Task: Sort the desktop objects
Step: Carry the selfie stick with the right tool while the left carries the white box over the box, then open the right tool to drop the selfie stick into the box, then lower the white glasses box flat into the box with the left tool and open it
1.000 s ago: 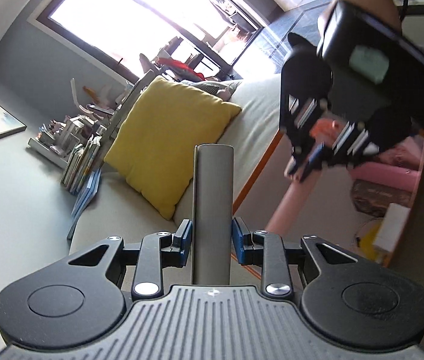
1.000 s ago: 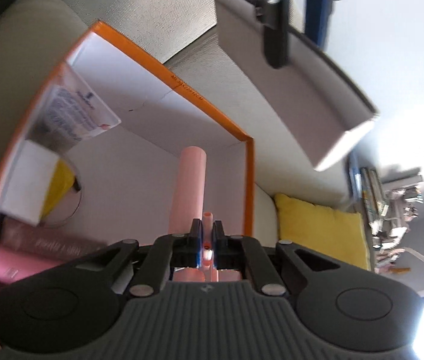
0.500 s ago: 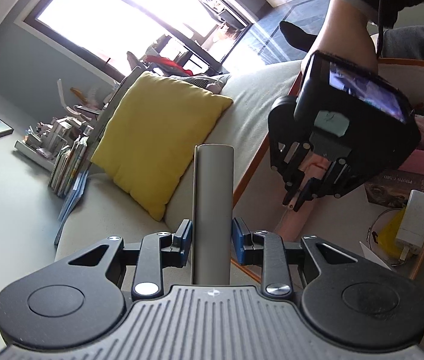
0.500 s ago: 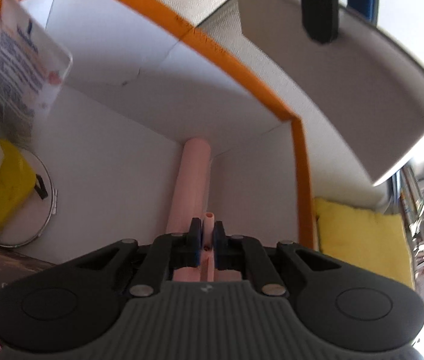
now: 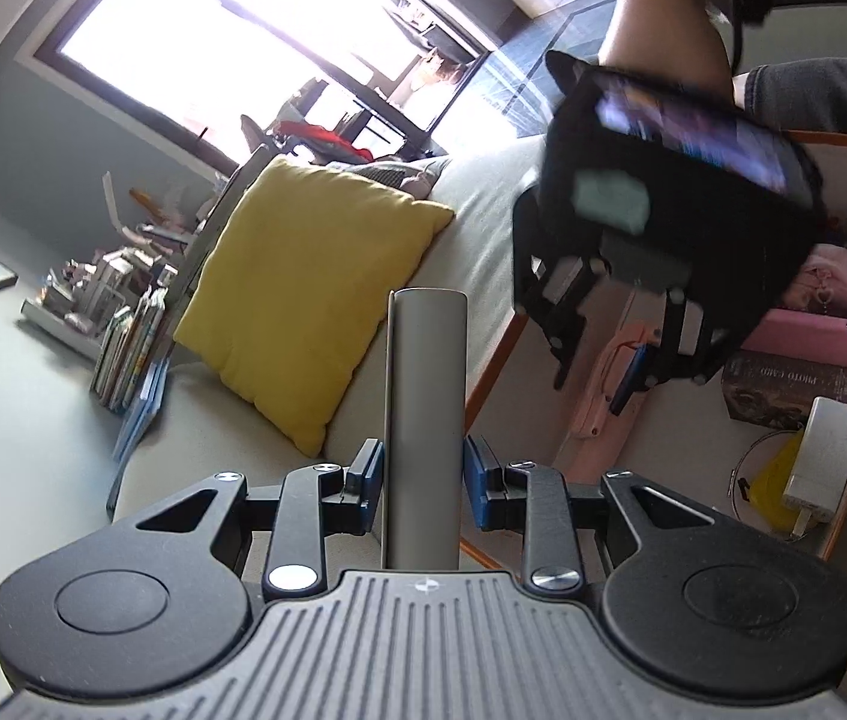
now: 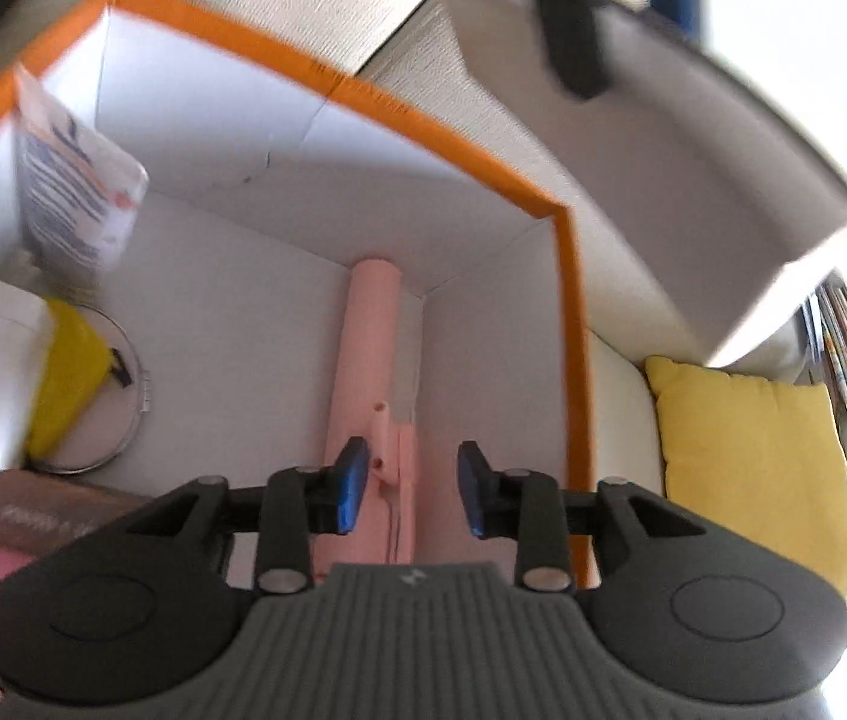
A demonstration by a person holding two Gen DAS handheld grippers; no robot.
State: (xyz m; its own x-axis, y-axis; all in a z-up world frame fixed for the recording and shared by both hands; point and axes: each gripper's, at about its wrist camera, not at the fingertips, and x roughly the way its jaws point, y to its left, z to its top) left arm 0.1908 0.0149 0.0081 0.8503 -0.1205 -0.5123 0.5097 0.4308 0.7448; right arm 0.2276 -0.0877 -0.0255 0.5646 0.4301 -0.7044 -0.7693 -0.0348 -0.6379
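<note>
My left gripper (image 5: 422, 474) is shut on a grey flat box (image 5: 423, 396), held edge-on beside the orange-rimmed storage box (image 5: 492, 372). The grey box also shows from the right wrist view (image 6: 633, 102), above the storage box (image 6: 570, 324). My right gripper (image 6: 411, 483) is open and empty inside the storage box, just above a pink stapler-like tool (image 6: 372, 372) that lies along the box wall. The right gripper (image 5: 609, 372) and the pink tool (image 5: 600, 396) also show in the left wrist view.
The storage box holds a yellow item in a round tin (image 6: 72, 384), a white charger block (image 5: 822, 459), a dark photo box (image 5: 792, 387), pink items (image 5: 813, 330) and a printed packet (image 6: 72, 180). A yellow cushion (image 5: 303, 294) lies on the beige sofa (image 5: 483, 222).
My right gripper has opened and let go of the pink tool, which now lies in the storage box. The left gripper still holds the grey box, hardly moved.
</note>
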